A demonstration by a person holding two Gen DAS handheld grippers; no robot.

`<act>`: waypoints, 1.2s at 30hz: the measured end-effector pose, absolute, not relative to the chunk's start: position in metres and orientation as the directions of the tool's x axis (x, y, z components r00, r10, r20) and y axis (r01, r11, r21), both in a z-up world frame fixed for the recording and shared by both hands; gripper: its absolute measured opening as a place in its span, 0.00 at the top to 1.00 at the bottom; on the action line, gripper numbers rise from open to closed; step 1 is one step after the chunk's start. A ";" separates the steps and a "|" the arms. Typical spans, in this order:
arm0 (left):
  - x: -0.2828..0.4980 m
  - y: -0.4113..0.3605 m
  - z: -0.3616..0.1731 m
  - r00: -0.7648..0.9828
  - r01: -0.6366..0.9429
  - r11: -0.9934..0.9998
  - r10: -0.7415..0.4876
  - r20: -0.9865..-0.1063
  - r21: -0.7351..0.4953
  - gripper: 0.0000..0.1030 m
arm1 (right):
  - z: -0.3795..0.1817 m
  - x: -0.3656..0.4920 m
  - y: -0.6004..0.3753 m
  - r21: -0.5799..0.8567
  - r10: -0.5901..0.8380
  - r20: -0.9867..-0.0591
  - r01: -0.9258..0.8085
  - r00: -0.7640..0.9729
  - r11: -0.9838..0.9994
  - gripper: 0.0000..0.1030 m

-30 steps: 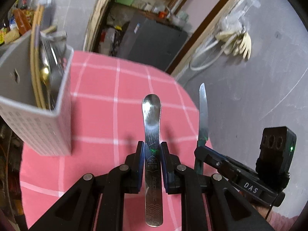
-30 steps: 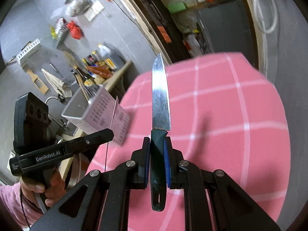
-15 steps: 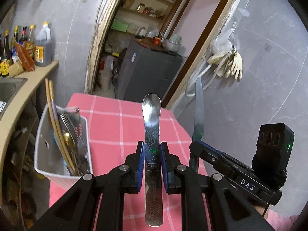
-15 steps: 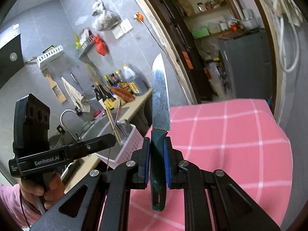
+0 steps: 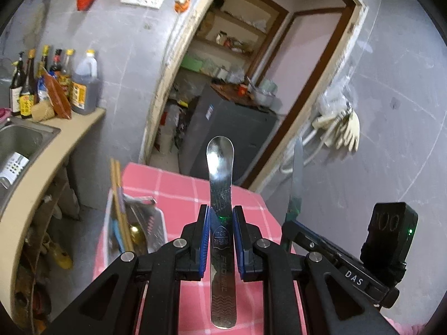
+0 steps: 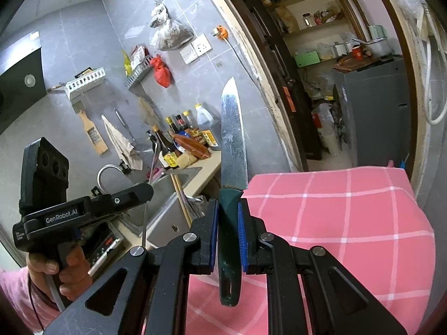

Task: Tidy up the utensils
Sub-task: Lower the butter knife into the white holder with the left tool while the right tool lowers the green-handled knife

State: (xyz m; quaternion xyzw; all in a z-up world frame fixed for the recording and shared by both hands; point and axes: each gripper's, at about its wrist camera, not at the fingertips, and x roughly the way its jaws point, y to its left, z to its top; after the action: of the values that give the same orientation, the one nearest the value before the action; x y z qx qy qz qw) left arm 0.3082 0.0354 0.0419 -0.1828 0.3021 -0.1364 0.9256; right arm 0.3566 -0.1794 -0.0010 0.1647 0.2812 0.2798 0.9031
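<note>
My left gripper (image 5: 220,217) is shut on a steel spoon (image 5: 220,167), held upright with its bowl up, high above the pink checked table (image 5: 178,189). My right gripper (image 6: 226,215) is shut on a green-handled knife (image 6: 233,139), blade pointing up; the knife also shows in the left wrist view (image 5: 296,178). A white perforated utensil basket (image 5: 156,231) with chopsticks (image 5: 118,195) and other cutlery stands on the table's left edge, below and left of the spoon. The left gripper body shows in the right wrist view (image 6: 83,212).
A counter with a steel sink (image 5: 19,142) and sauce bottles (image 5: 56,83) runs along the left. A doorway (image 5: 237,83) with a grey cabinet (image 5: 232,128) lies behind the table. A grey wall with hanging gloves (image 5: 343,128) is to the right.
Both grippers have risen and tilted up, still holding spoon and knife. The table and basket have dropped lower in view and the wall and doorway fill more of it.
</note>
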 end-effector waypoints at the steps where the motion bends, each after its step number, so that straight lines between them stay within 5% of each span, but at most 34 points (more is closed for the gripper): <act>1: 0.309 0.040 0.044 0.794 0.134 0.899 -0.349 -0.498 -0.417 0.85 | 0.000 0.358 -0.177 0.459 0.604 -0.408 -0.418 0.685 0.784 0.88; 13: 0.312 0.095 0.030 0.924 -0.019 0.913 -0.139 -0.355 -0.407 0.85 | -0.002 0.391 -0.114 0.523 0.736 -0.243 -0.554 0.632 0.648 0.88; 36: 0.309 0.093 -0.022 0.939 -0.049 0.925 -0.086 -0.333 -0.378 0.85 | -0.070 0.406 -0.062 0.486 0.758 -0.309 -0.590 0.574 0.645 0.88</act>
State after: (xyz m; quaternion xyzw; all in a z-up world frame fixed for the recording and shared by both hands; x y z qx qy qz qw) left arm 0.3094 0.0927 -0.0223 -0.1938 0.1742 -0.0095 0.9654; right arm 0.4065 -0.0616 -0.0704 0.1673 0.2514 0.3869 0.8713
